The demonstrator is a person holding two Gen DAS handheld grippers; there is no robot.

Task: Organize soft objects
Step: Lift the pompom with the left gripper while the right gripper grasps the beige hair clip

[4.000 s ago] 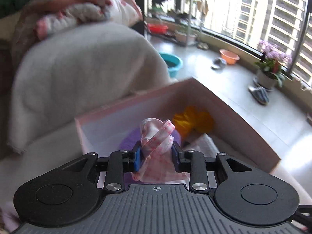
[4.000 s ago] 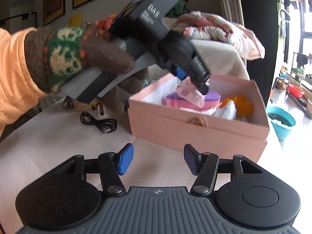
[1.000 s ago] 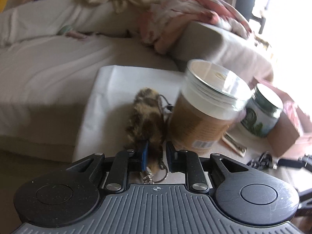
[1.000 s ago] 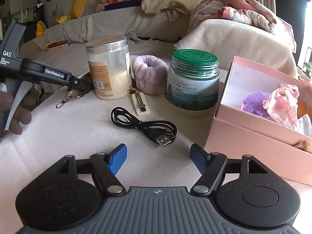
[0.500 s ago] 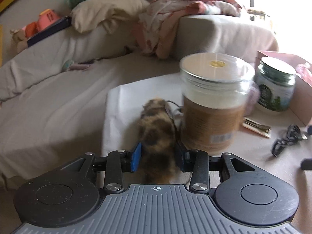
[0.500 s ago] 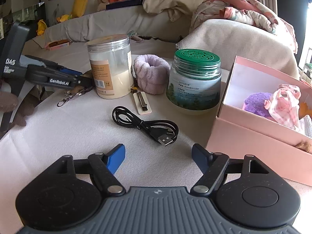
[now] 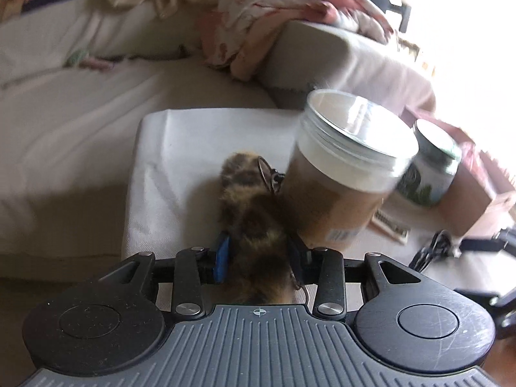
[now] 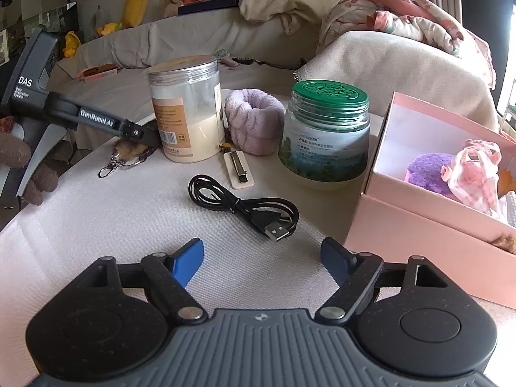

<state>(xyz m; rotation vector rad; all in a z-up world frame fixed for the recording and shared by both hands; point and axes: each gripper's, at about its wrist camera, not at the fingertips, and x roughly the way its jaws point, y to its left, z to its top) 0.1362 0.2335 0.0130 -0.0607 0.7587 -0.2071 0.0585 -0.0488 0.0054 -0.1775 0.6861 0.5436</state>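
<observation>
My left gripper (image 7: pixel 259 258) is closed around a brown furry keychain (image 7: pixel 254 225) lying on the white table cloth beside a clear jar of powder (image 7: pixel 342 174). In the right wrist view the left gripper (image 8: pixel 142 137) grips that furry keychain (image 8: pixel 124 146) left of the jar (image 8: pixel 187 109). My right gripper (image 8: pixel 262 262) is open and empty, low over the cloth. A lilac fluffy wrist band (image 8: pixel 253 119) lies behind the jars. The pink box (image 8: pixel 429 206) at right holds a purple sponge (image 8: pixel 429 169) and a pink checked cloth (image 8: pixel 477 177).
A green-lidded jar (image 8: pixel 325 135) stands by the box. A black USB cable (image 8: pixel 245 208) and a hair clip (image 8: pixel 238 169) lie mid-table. A sofa with blankets (image 8: pixel 403 32) is behind the table.
My left gripper has dropped the pink cloth in the box, moved to the furry keychain and closed on it. It shifted slightly in the last half second. My right gripper stays open and still.
</observation>
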